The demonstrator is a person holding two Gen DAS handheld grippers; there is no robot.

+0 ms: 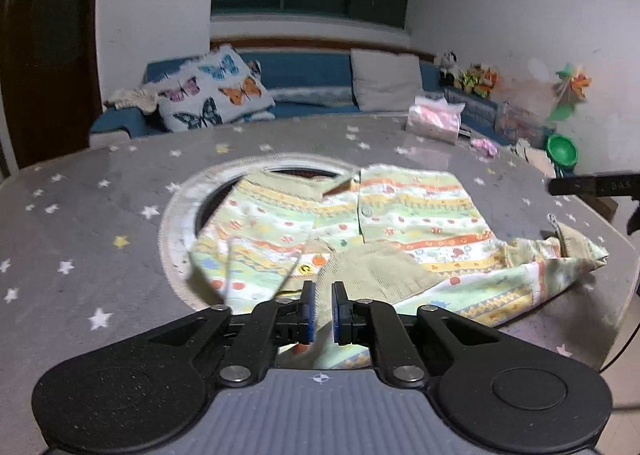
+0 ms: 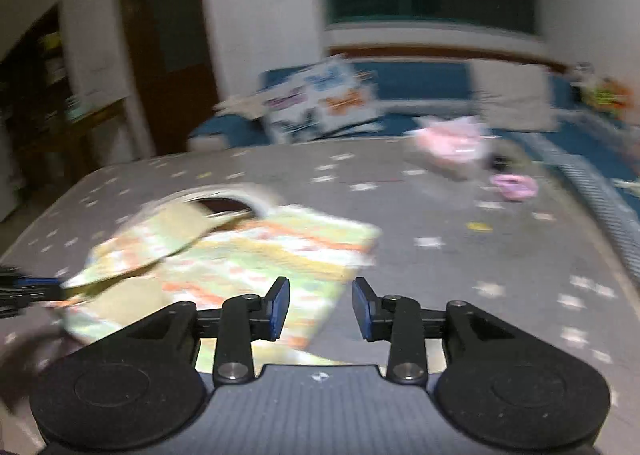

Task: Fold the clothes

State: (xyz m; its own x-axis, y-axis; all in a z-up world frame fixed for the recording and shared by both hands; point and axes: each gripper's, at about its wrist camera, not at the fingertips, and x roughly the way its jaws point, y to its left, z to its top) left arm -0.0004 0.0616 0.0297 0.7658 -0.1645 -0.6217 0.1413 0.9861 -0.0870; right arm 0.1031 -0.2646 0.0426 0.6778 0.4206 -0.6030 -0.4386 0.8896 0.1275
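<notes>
A small child's jacket [image 1: 400, 215], striped green, yellow and orange with a khaki corduroy lining, lies spread on the grey star-print table cover [image 1: 100, 215]. My left gripper [image 1: 323, 295] hovers at the jacket's near edge. Its blue pads stand a narrow gap apart and the cloth shows through the gap, not pinched. In the blurred right wrist view, my right gripper [image 2: 320, 295] is open over the near right corner of the jacket [image 2: 260, 255], with nothing between its pads. The left gripper's tip [image 2: 28, 289] shows at that view's left edge, by the jacket's side.
A round hole with a white trim [image 1: 176, 215] sits in the cover, partly under the jacket. A pink bag [image 1: 436, 119], a small pink item [image 1: 484, 147] and a green bowl [image 1: 562, 151] are at the far right. A blue sofa with a butterfly pillow [image 1: 212, 91] stands behind.
</notes>
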